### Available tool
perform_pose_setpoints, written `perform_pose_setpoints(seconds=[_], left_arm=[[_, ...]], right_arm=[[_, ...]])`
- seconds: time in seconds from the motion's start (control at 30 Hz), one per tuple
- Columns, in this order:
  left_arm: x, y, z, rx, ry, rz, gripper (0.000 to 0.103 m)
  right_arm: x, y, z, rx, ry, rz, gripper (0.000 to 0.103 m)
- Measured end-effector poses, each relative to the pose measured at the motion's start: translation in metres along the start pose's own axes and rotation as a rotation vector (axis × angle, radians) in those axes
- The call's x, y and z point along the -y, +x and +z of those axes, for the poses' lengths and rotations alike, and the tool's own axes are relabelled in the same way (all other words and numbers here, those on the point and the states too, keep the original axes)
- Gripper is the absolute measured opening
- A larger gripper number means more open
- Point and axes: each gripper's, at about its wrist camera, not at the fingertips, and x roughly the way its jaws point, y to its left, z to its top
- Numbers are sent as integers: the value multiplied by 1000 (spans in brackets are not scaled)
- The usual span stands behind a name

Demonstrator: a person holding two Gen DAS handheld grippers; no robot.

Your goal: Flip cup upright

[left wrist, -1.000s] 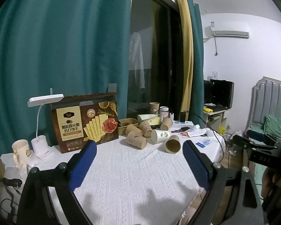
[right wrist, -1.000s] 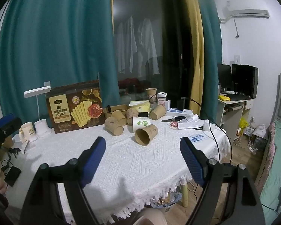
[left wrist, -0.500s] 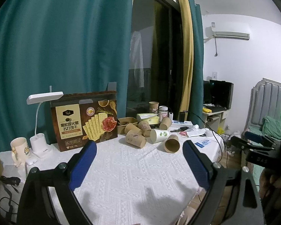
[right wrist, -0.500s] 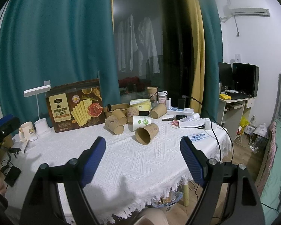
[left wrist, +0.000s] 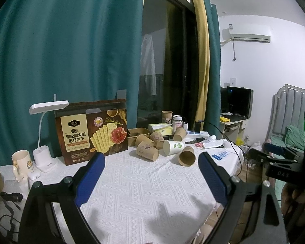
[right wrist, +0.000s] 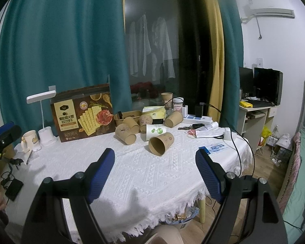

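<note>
Both grippers open and empty, hovering over table edge; tipped cups lie farther back.

Left gripper (left wrist: 150, 160) jaws spread wide, nothing between; right gripper (right wrist: 155, 156) also released, gap empty. Right view alone shows fringed tablecloth (right wrist: 152, 183) edge and bin under it; left view alone shows the other gripper's green light at right. Nearest brown cup (right wrist: 160, 143) on its side, mouth toward camera, ahead of right gripper, well apart. Same cup (left wrist: 186, 156) sits ahead of left gripper, toward its right finger. More tipped cups, cracker box (right wrist: 84, 117), lamp (left wrist: 45, 138), mug behind. Teal curtains, dark window.
</note>
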Motion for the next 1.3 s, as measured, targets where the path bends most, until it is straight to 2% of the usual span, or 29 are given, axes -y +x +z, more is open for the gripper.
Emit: perform_pose_setpoints(seconds=[1.3], left_arm=[[-4, -2, 5, 8, -2, 3, 93]], right_arm=[[0, 0, 4, -3, -3, 4, 80]])
